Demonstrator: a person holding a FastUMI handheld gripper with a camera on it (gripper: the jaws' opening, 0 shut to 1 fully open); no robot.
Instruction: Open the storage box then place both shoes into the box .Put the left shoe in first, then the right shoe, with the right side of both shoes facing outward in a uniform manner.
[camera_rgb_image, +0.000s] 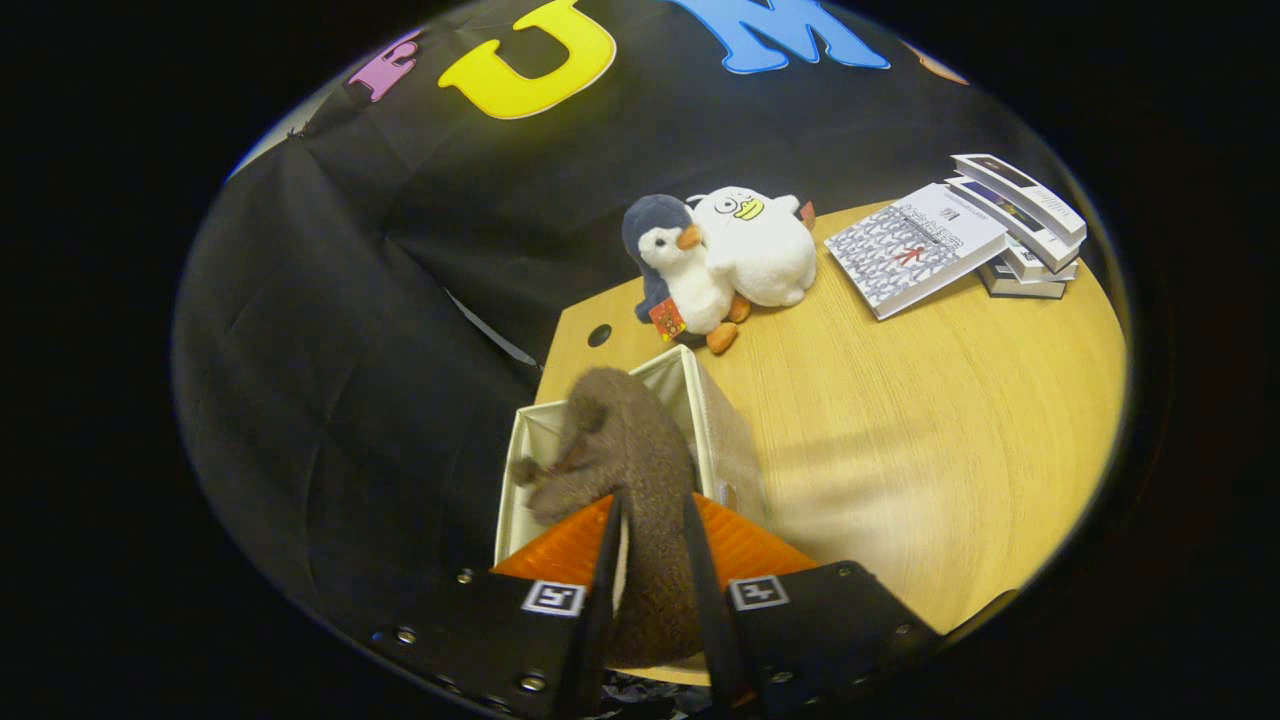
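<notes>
Gripper (652, 560) at bottom centre of frame, fingers clenched on a brown fuzzy fabric shoe (628, 450), which hangs over the open white fabric storage box (715, 420) at lower centre, toe end dipping into it. Box sits near the edge of the light wood table (930, 440). Judged step: placing a shoe; can't tell if left or right. Next: lower it fully, keep its right side facing outward, then release. Two plush penguins (720, 260) and stacked books (960, 240) sit beyond, upper right.
</notes>
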